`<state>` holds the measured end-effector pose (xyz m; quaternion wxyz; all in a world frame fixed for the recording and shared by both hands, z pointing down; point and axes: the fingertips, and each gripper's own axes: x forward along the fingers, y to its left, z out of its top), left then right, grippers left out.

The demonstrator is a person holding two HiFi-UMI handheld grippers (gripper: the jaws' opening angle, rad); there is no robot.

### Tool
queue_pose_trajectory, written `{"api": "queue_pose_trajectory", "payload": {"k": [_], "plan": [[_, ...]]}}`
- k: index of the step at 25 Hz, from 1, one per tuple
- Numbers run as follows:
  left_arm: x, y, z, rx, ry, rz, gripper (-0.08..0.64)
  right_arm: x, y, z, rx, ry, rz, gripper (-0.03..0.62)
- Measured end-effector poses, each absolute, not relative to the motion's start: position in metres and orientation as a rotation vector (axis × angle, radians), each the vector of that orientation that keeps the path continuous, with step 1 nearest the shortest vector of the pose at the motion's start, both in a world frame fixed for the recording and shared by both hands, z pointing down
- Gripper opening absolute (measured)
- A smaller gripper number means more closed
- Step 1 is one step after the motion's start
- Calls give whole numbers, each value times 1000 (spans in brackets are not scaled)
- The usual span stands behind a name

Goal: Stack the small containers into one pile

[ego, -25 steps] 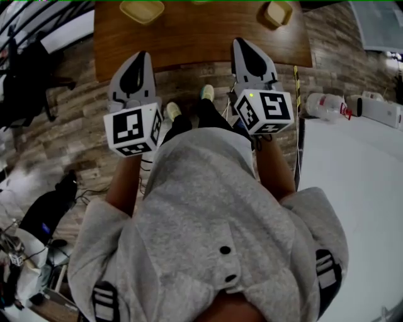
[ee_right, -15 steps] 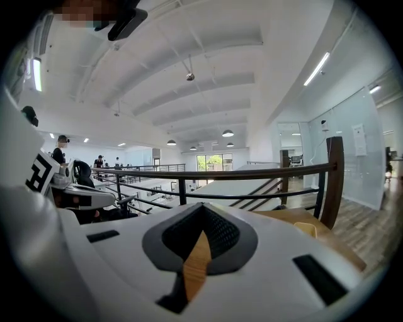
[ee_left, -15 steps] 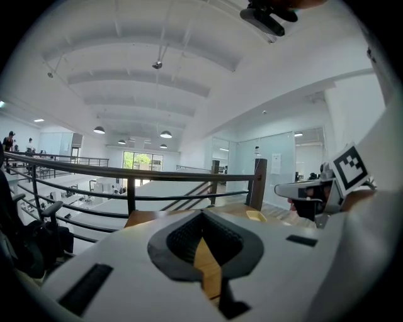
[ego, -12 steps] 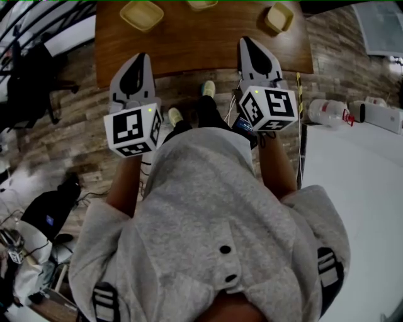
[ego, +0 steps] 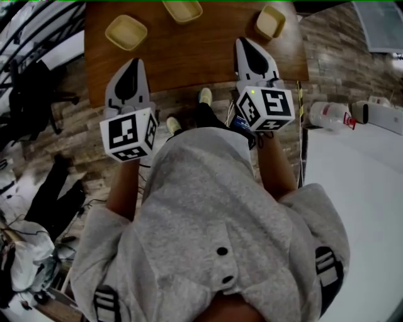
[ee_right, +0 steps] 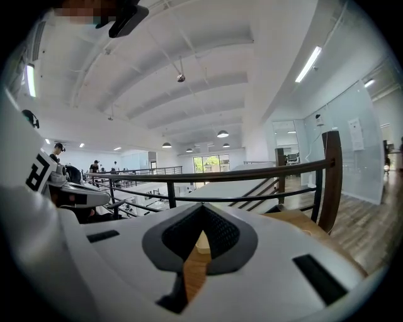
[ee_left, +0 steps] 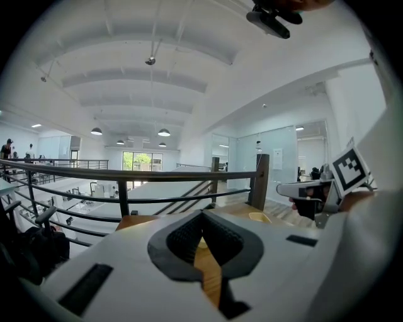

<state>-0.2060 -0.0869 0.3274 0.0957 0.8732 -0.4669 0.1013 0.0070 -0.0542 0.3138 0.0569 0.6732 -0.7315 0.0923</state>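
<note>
Both claws empty, tips pressed together. Left claw (ego: 134,61) and right claw (ego: 242,41) hover at the table (ego: 201,56) near edge. Three yellow containers (ego: 126,31) sit well apart on the table. Risk: a claw arriving unopened likely shoves a light container away.

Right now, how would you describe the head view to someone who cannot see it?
Seen from steeply above, a person in a grey sweatshirt holds the left gripper and right gripper, both shut and empty, over the near edge of a wooden table. Three small yellow containers sit apart on it, unstacked: left container, middle container, right container.
</note>
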Motion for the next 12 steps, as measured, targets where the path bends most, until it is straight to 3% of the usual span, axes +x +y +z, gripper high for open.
{"api": "queue_pose_trajectory", "payload": {"k": [12], "plan": [[-127, -146, 327, 2585, -1425, 353, 12, 90, -114, 327, 2019, -2237, 311, 14]]}}
